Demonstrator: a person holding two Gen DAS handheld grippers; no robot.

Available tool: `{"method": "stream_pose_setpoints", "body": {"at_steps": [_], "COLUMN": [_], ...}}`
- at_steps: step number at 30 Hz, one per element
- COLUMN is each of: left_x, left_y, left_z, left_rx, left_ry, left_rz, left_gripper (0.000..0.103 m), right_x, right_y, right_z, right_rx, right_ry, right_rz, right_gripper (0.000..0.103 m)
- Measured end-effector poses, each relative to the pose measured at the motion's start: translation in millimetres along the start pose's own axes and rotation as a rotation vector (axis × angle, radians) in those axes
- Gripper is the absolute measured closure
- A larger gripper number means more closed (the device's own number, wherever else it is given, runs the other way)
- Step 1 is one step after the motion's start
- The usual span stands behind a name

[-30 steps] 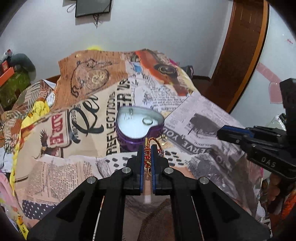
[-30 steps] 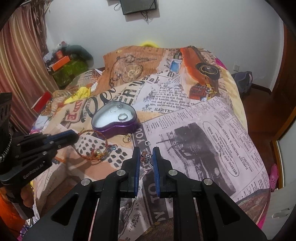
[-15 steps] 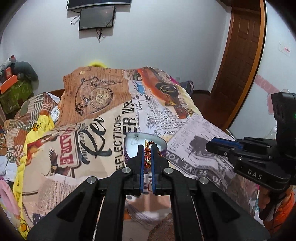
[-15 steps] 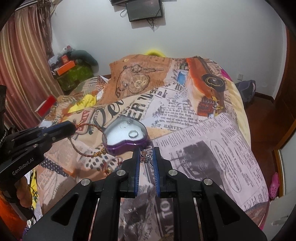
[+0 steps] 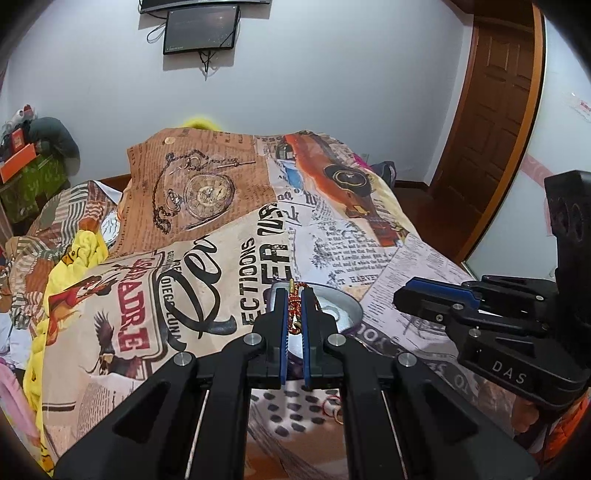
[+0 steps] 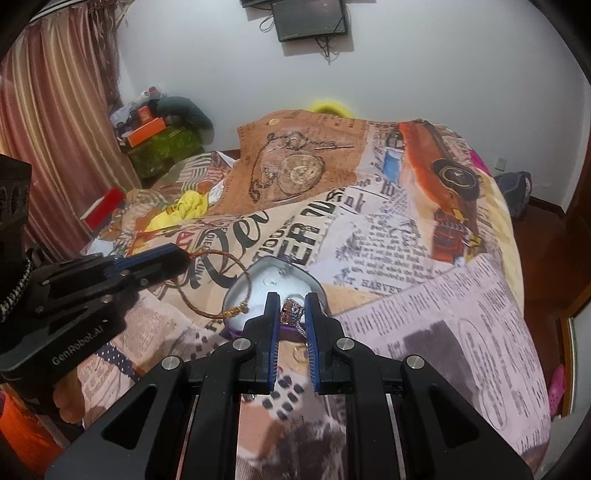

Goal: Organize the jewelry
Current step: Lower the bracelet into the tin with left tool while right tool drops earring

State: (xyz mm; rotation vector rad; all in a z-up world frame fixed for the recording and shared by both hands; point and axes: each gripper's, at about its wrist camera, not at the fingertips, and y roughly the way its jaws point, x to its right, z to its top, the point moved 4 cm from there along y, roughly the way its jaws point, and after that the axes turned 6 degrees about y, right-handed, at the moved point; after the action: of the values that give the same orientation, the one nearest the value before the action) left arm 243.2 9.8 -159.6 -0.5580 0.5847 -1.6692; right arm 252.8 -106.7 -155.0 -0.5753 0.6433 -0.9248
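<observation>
Above the tin (image 6: 280, 277), each claw — left (image 5: 294, 291), right (image 6: 291, 295) — grips jewelry.

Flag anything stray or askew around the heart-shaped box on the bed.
A small gold ring lies loose on the bedspread just outside the purple heart-shaped box, not in it. The red-gold bracelet dangles from the left tool, its clasp end overlapping the rim.

Landmark: we take the bed (image 6: 424, 258), covered in a newspaper-print spread.
Wall: plain white wall (image 5: 332, 74) behind the bed; we note a dark screen (image 5: 201, 31) mounted high on it, cables hanging below.
Right of bed: brown wooden door (image 5: 498, 110), dark wood floor (image 6: 543, 236).
Left of bed: striped pink-gold curtain (image 6: 55, 110); cluttered green stand (image 6: 166, 146).
</observation>
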Motion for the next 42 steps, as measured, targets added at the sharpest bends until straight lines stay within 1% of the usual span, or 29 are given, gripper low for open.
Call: {"method": "stream_pose_setpoints", "body": {"at_steps": [9, 20, 26, 37, 42], "left_x": [-9.5, -16.6, -17.5, -24.6, -27.1], "left_y": [31.7, 62.8, 64.7, 61.1, 52.1], "left_z": [-2.0, -13.0, -15.3, -17.5, -16.4], "left_rx": [-0.043, -0.113, -0.128, -0.143, -0.137], "left_ry": [-0.009, -0.025, -0.019, -0.054, -0.06], "left_rz": [-0.017, -0.047, -0.053, -0.062, -0.055], "left_gripper": [0.099, 0.099, 0.099, 0.098, 0.098], "right_x": [-4.6, -14.3, -16.0, -17.8, -18.4], "right_y": [31.4, 64.2, 77.1, 80.7, 78.9], "right_z": [7.2, 0.2, -5.5, -5.0, -5.0], "right_rx": [-0.043, -0.136, -0.179, -0.185, -0.196], "right_ry": [-0.041, -0.108, -0.129, -0.146, -0.141], "right_rz": [0.009, 0.049, 0.063, 0.055, 0.05], "right_gripper": [0.091, 0.091, 0.091, 0.091, 0.091]}}
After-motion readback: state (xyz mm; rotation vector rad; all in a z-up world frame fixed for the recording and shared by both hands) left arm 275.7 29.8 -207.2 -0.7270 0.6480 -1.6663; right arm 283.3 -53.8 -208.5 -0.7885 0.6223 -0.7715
